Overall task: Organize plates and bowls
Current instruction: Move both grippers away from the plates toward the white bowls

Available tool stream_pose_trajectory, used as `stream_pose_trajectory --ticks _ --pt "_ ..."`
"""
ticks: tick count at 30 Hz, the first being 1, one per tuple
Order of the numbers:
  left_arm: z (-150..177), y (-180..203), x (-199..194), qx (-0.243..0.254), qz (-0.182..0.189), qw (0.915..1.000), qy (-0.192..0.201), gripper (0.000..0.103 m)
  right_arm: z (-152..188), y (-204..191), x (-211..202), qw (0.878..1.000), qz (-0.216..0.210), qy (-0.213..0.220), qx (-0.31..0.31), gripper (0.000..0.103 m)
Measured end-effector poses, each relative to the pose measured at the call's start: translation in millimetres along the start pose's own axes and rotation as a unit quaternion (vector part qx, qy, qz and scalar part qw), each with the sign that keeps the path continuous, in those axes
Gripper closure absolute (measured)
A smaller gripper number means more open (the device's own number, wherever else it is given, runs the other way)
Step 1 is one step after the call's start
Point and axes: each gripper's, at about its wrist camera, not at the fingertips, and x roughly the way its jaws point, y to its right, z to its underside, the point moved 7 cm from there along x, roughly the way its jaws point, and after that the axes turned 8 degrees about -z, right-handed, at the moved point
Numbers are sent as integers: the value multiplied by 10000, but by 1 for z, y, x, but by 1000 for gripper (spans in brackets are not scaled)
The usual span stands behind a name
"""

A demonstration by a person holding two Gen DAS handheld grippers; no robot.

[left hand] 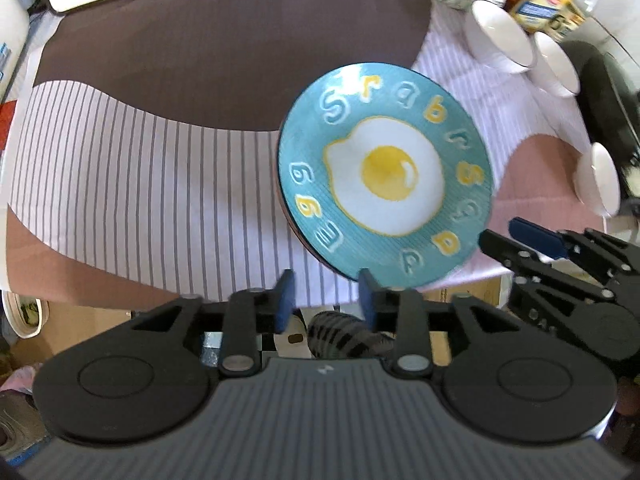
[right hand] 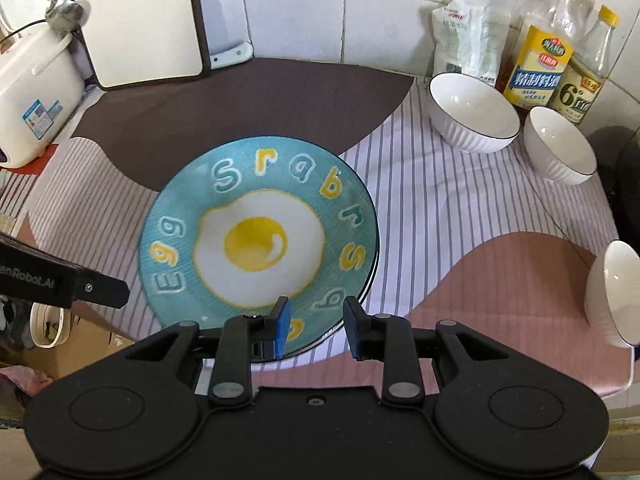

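1. The blue plate with a fried-egg picture and raised letters round its rim lies flat on the striped cloth, near the front edge of the counter; a darker rim showing under its 4 o'clock edge suggests another plate beneath, though I cannot tell for sure.
2. The right tongs sit at the plate's 6 o'clock edge with the jaws apart and nothing clamped; the blue pad on one finger overlaps the rim in view, the other finger is just off it.
3. The left tongs hover at the plate's near edge as the left wrist view shows it, jaws apart and empty.
4. In the left wrist view the right tongs come in at 4 o'clock of the plate, close to its rim.
5. Two white bowls stand upright, side by side, at 2 o'clock of the plate, well apart from it.
6. A third white bowl stands at 3 o'clock, at the counter's far right edge.
7. Behind the bowls, against the tiled wall, stand a white bag and two bottles.
8. A white cutting board leans on the wall at 11 o'clock, and a white rice cooker sits at 10 o'clock.
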Motion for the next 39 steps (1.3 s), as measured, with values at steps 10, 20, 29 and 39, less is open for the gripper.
stream_pose_trajectory --ticks 10,20,29,39 --pt "22 5 -47 218 -91 9995 226 47 11 -20 -47 9998 65 204 -28 52" --pt "32 41 -89 988 -177 9932 588 40 11 -12 -115 9930 -252 1154 40 30" --pt "26 88 -109 1470 -135 9847 925 31 27 25 -154 9820 19 1886 90 29" --pt "5 166 -110 1777 -135 9773 1148 17 61 119 -171 9802 416 1919 254 18"
